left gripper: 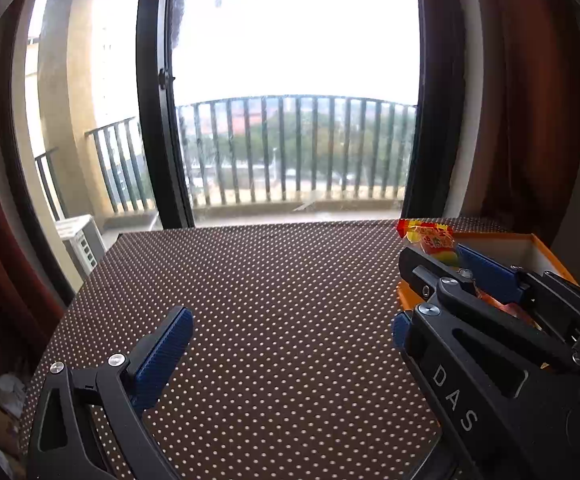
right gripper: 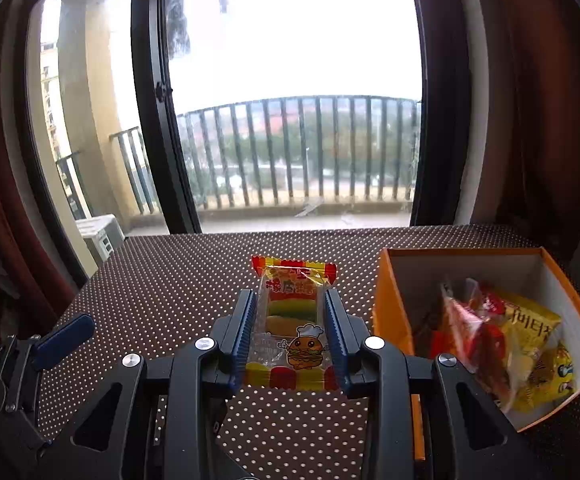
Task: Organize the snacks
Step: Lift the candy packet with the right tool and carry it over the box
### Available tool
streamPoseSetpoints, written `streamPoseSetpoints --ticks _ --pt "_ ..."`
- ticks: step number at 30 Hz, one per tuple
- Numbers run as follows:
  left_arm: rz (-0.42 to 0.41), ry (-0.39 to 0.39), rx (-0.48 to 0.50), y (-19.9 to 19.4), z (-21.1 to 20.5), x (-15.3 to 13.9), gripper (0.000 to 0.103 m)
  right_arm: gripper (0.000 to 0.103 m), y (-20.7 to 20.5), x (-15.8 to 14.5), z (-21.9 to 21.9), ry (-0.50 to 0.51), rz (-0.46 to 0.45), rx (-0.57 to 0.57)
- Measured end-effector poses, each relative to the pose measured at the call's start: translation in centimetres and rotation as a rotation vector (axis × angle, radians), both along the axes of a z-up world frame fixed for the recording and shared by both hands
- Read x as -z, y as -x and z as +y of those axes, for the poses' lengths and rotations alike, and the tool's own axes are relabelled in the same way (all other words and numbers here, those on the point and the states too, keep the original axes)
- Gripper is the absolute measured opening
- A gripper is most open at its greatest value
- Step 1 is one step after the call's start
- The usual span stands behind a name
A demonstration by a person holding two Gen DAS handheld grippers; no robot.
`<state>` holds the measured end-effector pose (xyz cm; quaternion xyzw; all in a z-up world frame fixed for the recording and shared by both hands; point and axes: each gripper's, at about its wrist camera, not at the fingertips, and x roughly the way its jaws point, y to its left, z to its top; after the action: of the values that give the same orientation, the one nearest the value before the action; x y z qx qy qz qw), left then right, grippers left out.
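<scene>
We see a home, likely an apartment: a table [left gripper: 270, 300] with dotted brown cloth stands before a glass balcony door [left gripper: 162, 92], with dark red curtains [left gripper: 530, 100], a railing [left gripper: 298, 148] and an air-conditioner unit [left gripper: 82, 240] outside.

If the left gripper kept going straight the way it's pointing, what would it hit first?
Likely nothing on the table: ahead of the open left gripper lies only bare dotted tablecloth up to its far edge, then the window. The right gripper with its snack packet sits off to the side.
</scene>
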<state>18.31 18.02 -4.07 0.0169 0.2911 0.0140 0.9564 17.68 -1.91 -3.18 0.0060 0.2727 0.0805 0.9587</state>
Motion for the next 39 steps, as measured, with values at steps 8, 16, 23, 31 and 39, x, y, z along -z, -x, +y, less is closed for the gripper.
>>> streamPoseSetpoints --ticks 8,16,23,31,39 --pt "-0.035 -0.013 0.019 1.2 -3.3 -1.3 0.101 0.037 1.4 -1.7 -3.5 -0.028 -0.064 0.021" --pt "-0.068 -0.004 0.062 0.6 -5.2 -1.0 0.102 0.037 2.4 -2.3 -7.4 -0.038 -0.110 0.066" --pt "-0.067 0.000 0.099 -0.7 -7.3 -0.7 0.102 0.037 2.3 -2.1 -10.3 -0.043 -0.124 0.106" --pt "-0.044 -0.006 0.149 -2.4 -9.8 0.0 0.102 0.037 1.7 -1.7 -13.0 -0.044 -0.124 0.146" --pt "0.015 -0.035 0.214 -4.9 -12.8 1.8 0.102 0.037 0.6 -0.4 -16.2 -0.056 -0.102 0.204"
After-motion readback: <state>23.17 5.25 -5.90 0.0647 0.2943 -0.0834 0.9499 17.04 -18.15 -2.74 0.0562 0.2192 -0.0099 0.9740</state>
